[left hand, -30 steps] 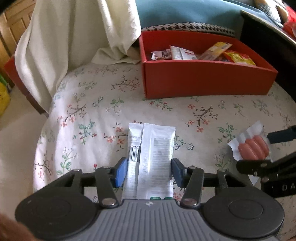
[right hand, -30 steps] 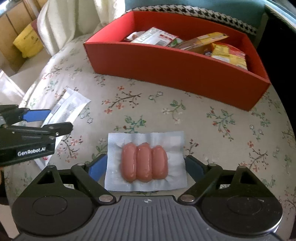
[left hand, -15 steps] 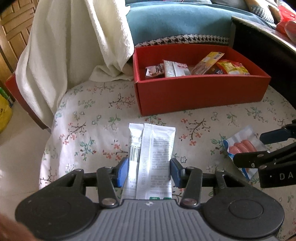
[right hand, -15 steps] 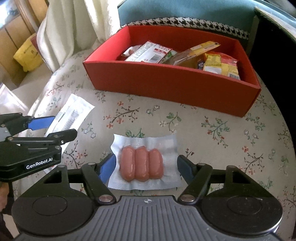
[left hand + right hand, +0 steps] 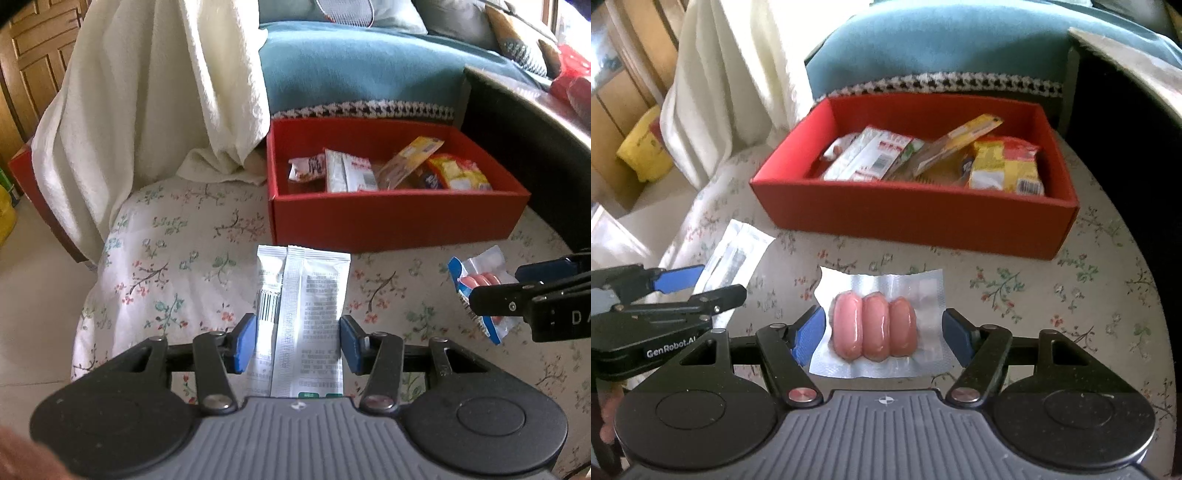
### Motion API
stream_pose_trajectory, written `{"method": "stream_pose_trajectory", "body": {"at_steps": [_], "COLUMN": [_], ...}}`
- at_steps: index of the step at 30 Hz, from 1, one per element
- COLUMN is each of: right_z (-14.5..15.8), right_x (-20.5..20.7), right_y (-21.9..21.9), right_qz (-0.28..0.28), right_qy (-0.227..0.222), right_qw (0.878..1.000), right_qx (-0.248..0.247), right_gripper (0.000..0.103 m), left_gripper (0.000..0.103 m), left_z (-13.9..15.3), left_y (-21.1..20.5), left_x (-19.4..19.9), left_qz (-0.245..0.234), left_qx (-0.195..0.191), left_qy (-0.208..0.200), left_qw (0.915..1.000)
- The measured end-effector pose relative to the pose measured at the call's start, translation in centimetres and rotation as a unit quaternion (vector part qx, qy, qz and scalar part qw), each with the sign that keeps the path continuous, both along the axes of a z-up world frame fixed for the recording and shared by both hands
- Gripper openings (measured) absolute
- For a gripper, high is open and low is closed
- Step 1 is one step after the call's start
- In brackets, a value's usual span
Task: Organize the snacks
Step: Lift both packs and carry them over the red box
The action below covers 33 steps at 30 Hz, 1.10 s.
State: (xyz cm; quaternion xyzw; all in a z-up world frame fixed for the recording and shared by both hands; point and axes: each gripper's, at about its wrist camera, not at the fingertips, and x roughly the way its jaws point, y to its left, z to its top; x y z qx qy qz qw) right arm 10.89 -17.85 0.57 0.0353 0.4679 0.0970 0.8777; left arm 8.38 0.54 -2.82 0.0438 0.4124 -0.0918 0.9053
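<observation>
My left gripper [image 5: 297,341] is shut on a white snack packet [image 5: 308,314] and holds it above the floral tablecloth. My right gripper [image 5: 882,332] is shut on a clear pack of three pink sausages [image 5: 875,325], also lifted off the cloth. The red box [image 5: 391,221] stands ahead of both, with several snack packets inside; it also shows in the right wrist view [image 5: 916,214]. The sausage pack [image 5: 480,280] and right gripper appear at the right edge of the left wrist view. The left gripper [image 5: 676,291] and its packet [image 5: 735,258] appear at the left of the right wrist view.
A floral tablecloth [image 5: 177,266] covers the round table. A white towel [image 5: 147,96] hangs over a chair behind it at left. A blue sofa [image 5: 369,70] stands behind the box. A dark cabinet [image 5: 517,133] stands at right. A yellow bag [image 5: 646,147] lies on the floor at left.
Both grippers have risen and pulled back with their packs; the packs left the cloth and the red box now looks smaller and farther.
</observation>
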Motion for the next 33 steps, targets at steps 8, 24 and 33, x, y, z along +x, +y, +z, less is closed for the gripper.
{"method": "stream_pose_trajectory", "body": {"at_steps": [8, 24, 33], "right_z": [0.7, 3.1, 3.8], "right_x": [0.2, 1.4, 2.5], "right_y": [-0.2, -0.9, -1.2], "right_qz": [-0.006, -0.027, -0.036], "right_qy": [-0.015, -0.058, -0.071], "right_qw": [1.0, 0.998, 0.996], "right_qx": [0.001, 0.022, 0.03], "right_gripper": [0.075, 0.075, 0.075], "left_gripper": [0.042, 0.042, 0.042], "left_z": [0.8, 3.4, 4.4], "left_y": [-0.5, -1.1, -1.9], "left_x": [0.2, 1.8, 3.5], "left_qz": [-0.006, -0.005, -0.007], "left_qx": [-0.01, -0.032, -0.031], "left_qy": [-0.013, -0.056, -0.076], "left_qw": [0.9998, 0.9979, 0.9966]}}
